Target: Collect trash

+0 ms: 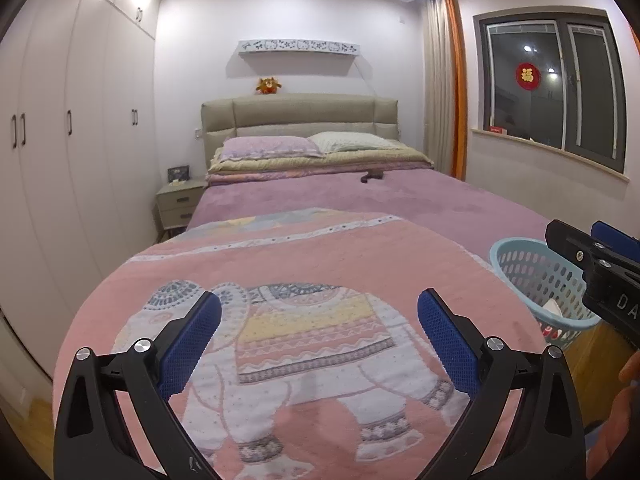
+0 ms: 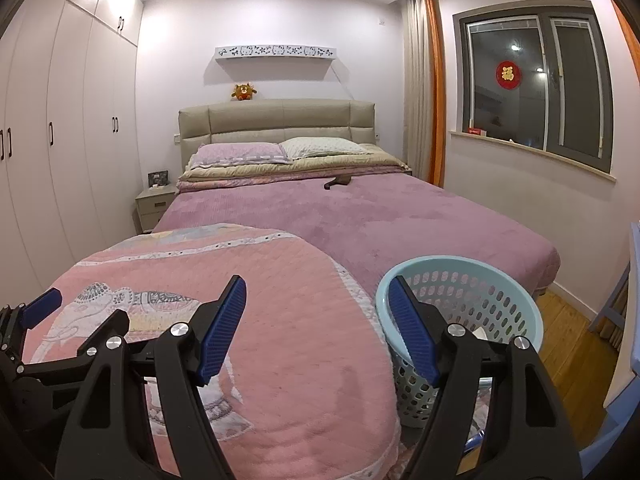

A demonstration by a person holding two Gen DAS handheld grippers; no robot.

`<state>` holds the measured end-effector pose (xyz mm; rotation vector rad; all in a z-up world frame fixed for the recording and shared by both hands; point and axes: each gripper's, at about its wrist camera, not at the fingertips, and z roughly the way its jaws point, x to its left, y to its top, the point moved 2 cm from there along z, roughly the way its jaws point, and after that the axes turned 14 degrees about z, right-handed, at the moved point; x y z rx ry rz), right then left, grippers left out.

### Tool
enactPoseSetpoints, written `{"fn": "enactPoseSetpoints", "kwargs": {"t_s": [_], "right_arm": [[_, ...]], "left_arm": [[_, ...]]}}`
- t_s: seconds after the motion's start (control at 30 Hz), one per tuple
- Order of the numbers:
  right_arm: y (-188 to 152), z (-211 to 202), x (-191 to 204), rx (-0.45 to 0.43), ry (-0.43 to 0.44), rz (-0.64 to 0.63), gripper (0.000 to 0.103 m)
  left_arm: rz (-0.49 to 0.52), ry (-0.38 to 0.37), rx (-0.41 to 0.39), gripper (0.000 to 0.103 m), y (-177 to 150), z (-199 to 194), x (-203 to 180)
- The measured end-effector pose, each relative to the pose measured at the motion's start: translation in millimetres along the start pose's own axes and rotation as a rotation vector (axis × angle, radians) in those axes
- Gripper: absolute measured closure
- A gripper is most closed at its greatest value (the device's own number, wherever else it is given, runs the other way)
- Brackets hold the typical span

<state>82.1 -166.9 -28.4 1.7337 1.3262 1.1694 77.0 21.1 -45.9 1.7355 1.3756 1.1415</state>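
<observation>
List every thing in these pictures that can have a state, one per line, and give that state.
left hand-held gripper: open, nothing between its fingers
right hand-held gripper: open, nothing held
basket: upright on the floor beside the bed, something pale inside
pink elephant quilt: spread flat on the bed's foot
wardrobe doors: shut
nightstand drawers: shut
orange curtain: drawn aside
pillows: lying flat at the headboard

Both wrist views face headboard [image 1: 298, 114], sharing bed [image 2: 360, 216].
</observation>
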Motion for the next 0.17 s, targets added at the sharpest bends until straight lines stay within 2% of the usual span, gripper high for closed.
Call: {"fn": "enactPoseSetpoints", "kwargs": {"t_s": [0.07, 0.17], "right_arm": [[0.5, 3.6, 4.3, 0.008, 0.008, 0.0, 0.033], [1.4, 8.8, 14.4, 0.011, 0.024, -0.009, 0.033]], "left_arm": [[-0.008, -0.011, 0.004, 0.007, 0.0, 0.5, 4.6], [-0.026, 0.026, 0.009, 0.007, -0.7, 0.2, 16.7]]}}
